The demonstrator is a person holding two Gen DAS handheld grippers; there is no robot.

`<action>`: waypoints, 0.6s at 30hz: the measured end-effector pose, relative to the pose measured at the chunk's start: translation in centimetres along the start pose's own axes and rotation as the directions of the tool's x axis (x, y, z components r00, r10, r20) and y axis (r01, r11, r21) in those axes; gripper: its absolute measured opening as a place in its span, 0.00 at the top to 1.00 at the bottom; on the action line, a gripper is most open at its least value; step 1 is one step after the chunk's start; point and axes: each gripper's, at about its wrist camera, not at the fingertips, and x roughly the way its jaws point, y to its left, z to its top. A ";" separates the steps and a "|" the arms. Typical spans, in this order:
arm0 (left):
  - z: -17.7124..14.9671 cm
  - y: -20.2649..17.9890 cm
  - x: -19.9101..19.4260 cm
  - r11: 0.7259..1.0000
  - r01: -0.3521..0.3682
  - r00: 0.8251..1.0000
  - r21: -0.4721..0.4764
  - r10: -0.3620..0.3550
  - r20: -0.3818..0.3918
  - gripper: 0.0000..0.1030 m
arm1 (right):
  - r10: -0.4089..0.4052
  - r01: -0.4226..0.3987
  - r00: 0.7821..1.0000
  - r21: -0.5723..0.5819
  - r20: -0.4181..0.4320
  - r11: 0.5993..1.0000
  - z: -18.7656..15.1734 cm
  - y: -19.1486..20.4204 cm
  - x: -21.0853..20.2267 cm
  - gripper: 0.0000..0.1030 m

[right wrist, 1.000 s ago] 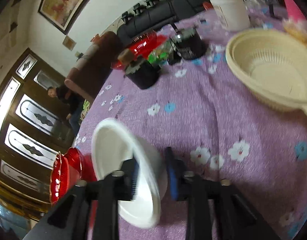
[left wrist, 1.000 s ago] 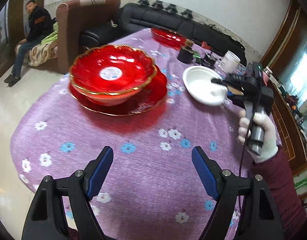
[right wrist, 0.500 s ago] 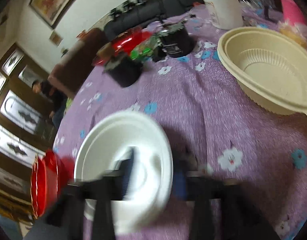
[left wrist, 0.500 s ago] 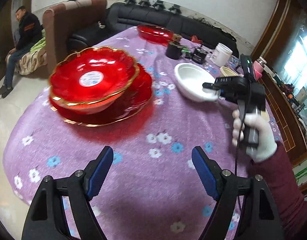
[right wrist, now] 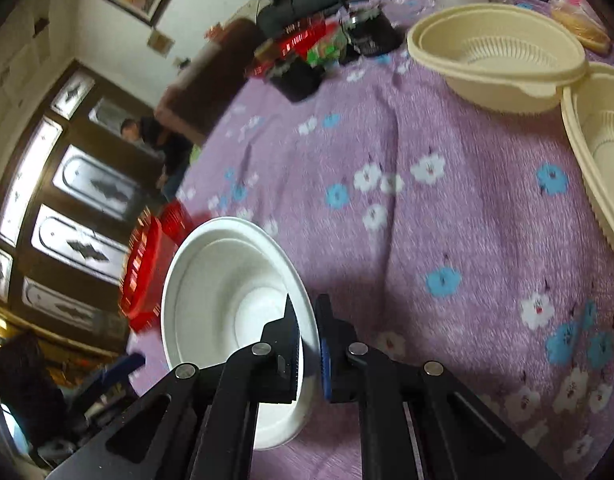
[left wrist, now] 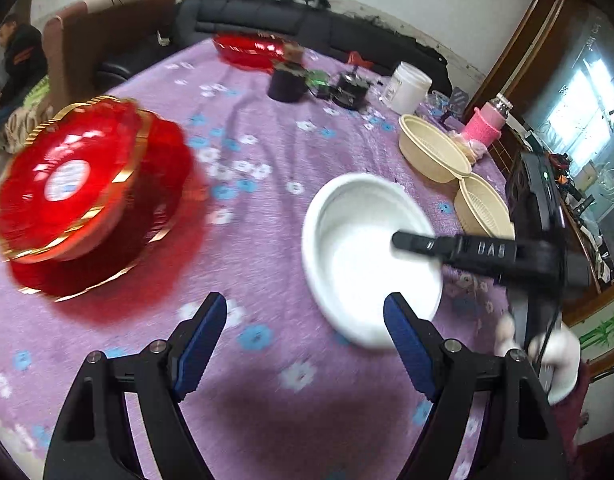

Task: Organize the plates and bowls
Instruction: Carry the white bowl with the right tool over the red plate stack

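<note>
The right gripper (right wrist: 309, 344) pinches the near rim of the white bowl (right wrist: 227, 280), one finger inside the wall and the other outside, pressed tight on it. In the left wrist view that same gripper (left wrist: 403, 240) reaches over the white bowl (left wrist: 367, 256) from the right, its black finger lying across the bowl's hollow. Whether the bowl rests on the purple cloth (left wrist: 267, 208) or hangs just above it cannot be told, though a shadow lies under its near edge.

The left gripper (left wrist: 305, 344) is spread wide and holds nothing — its blue pads (left wrist: 199, 340) stand well apart above bare cloth, just short of the white bowl.

To the left, well apart from the white bowl, the red bowl (left wrist: 71, 176) with a gold rim sits on the red plate (left wrist: 107, 256); both are blurred. Two cream bowls stand side by side at the right edge of the table — one (right wrist: 495, 52) farther off, the other (right wrist: 599, 140) nearer — and they touch at their rims
</note>
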 end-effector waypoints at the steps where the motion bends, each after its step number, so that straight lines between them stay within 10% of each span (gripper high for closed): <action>1: 0.4 -0.4 0.7 1.000 0.006 1.000 0.003 -0.006 -0.005 0.23 | 0.010 -0.009 1.000 0.012 -0.009 1.000 0.0 -0.3 0.3 0.90; 10: 1.9 -2.1 6.2 0.993 -0.098 0.994 0.067 0.101 -0.049 0.84 | -0.014 0.015 0.999 0.009 -0.034 1.000 0.1 -0.8 1.4 0.88; 18: 1.3 -1.8 3.9 0.998 -0.050 0.999 0.029 0.050 -0.001 0.85 | -0.019 0.023 0.996 -0.049 0.087 0.999 -0.1 0.6 -0.8 0.88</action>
